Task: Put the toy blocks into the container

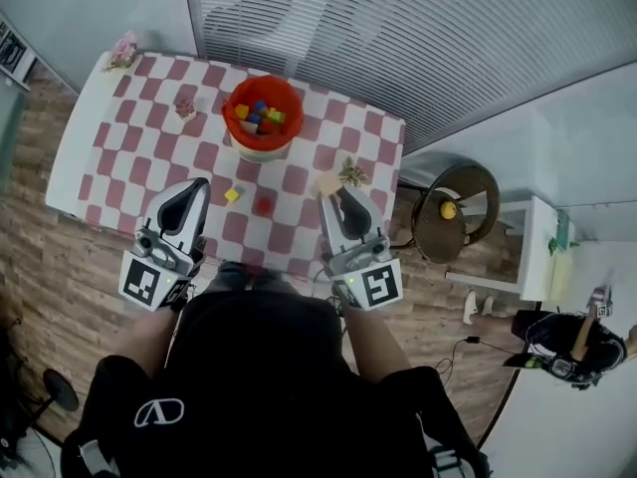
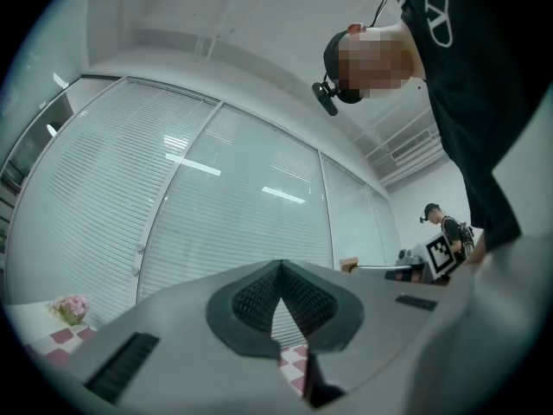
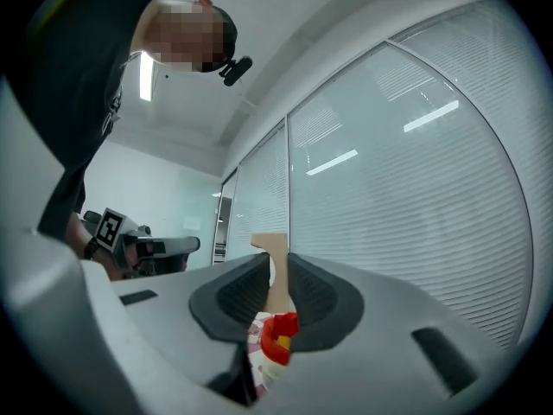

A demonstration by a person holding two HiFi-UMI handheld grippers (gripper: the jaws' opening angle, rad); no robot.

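While right gripper (image 1: 334, 197) is clamped on a tan block (image 1: 328, 182) over the table's (image 1: 149, 137) near right, left gripper (image 1: 196, 184) is closed empty, with yellow block (image 1: 232, 195) and red block (image 1: 264, 205) loose just near of the part-filled red container (image 1: 228, 118).

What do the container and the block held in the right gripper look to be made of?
Container: likely plastic, judging by its smooth, evenly bright orange-red rim and paler cream lower wall. Block in the right gripper: probably unpainted wood, since it is matte tan with flat faces and square edges. No grain is visible, so another material is possible.
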